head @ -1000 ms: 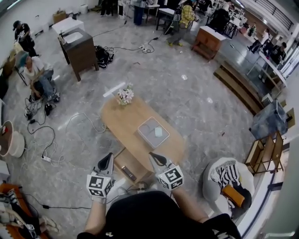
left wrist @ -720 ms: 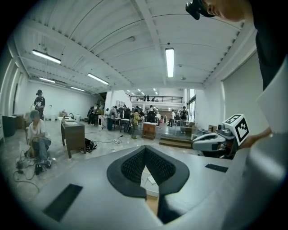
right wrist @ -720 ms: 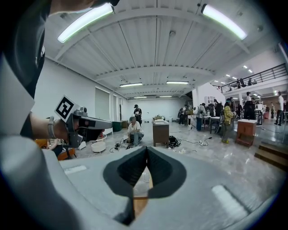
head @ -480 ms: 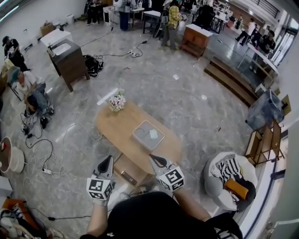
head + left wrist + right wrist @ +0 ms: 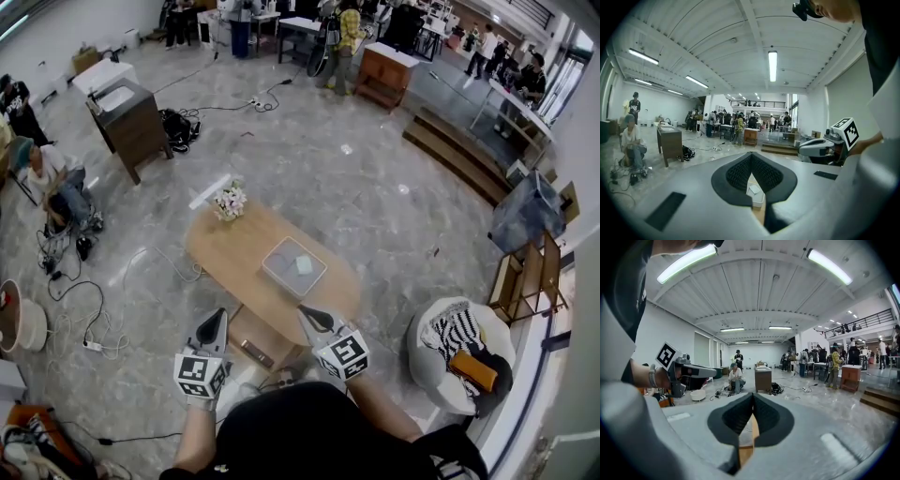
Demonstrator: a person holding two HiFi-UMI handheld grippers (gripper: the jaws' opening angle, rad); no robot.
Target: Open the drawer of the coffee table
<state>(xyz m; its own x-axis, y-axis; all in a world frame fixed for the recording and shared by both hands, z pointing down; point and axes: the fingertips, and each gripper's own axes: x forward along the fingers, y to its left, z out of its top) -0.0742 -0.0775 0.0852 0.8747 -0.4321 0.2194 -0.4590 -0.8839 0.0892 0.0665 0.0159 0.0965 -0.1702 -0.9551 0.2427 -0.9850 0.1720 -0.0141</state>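
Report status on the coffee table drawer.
Left hand-held gripper shut, empty. Right hand-held gripper shut, empty. Drawer appears pulled out from coffee table. Nothing in the way.

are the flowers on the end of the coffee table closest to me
No, the flowers stand at the far end of the coffee table, beyond the tray.

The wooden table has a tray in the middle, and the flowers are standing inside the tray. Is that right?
Not quite. The flowers are not inside the tray. They stand apart from it, at the far end of the wooden table, as the head view shows. The tray does sit in the middle of the table.
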